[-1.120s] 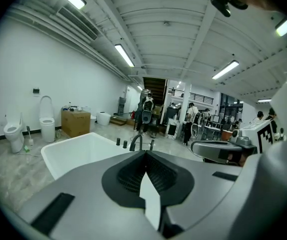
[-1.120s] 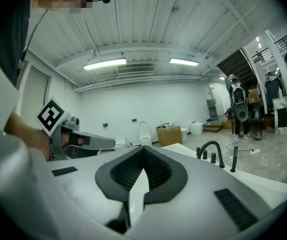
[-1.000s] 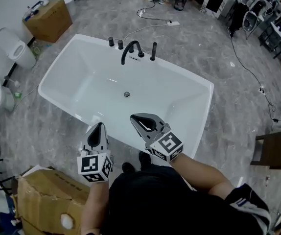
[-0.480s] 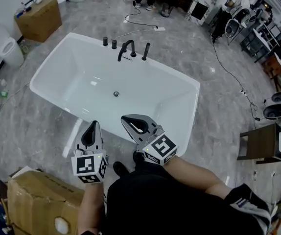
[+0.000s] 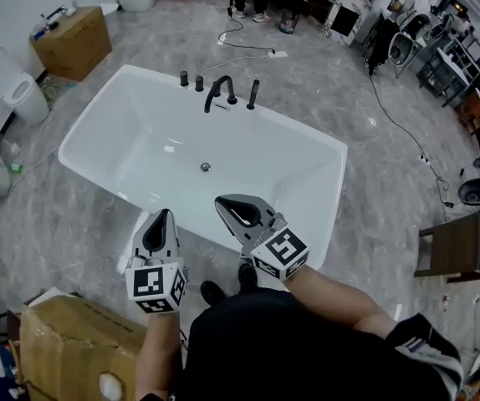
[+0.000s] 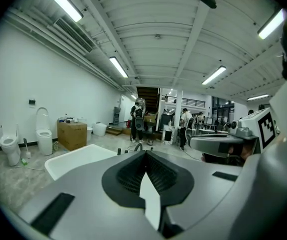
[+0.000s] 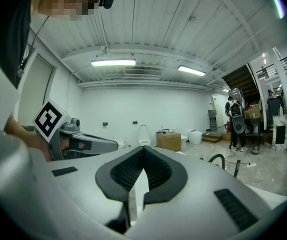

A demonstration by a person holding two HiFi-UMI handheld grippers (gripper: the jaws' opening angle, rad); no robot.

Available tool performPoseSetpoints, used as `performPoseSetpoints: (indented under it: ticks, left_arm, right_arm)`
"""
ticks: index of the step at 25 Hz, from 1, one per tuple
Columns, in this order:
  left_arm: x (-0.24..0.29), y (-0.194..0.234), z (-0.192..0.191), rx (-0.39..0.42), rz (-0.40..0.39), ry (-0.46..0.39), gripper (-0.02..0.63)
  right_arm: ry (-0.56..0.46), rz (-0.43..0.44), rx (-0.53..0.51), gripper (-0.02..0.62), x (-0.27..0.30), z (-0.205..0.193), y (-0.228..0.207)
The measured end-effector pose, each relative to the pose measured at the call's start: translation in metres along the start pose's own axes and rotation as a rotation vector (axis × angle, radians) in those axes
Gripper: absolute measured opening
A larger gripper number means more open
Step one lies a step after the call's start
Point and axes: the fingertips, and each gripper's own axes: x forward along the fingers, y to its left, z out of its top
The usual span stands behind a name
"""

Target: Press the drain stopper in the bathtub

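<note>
Head view: the drain stopper (image 5: 206,167) sits mid-floor in the bathtub (image 5: 307,132), farther out and lower than both tongs, which hover at the near rim. The right tongs (image 5: 227,203) look closer, with the stopper just far-left of their tips; the left tongs (image 5: 161,220) are further left. Both are closed with nothing between them. The near tub wall lies between; the faucet (image 5: 217,90) stands clear on the far rim.

Grey left tongs (image 5: 162,215) and right tongs (image 5: 223,200) bear square-marker cubes (image 5: 157,289).
</note>
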Motion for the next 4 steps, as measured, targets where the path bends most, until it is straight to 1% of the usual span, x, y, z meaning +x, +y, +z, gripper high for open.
performPoseSetpoints:
  ticks: [4]
  left_arm:
    - [0.017, -0.012, 0.004, -0.001, 0.000, -0.003, 0.009]
  right_arm:
    - [0.009, -0.003, -0.003, 0.011, -0.009, -0.006, -0.022]
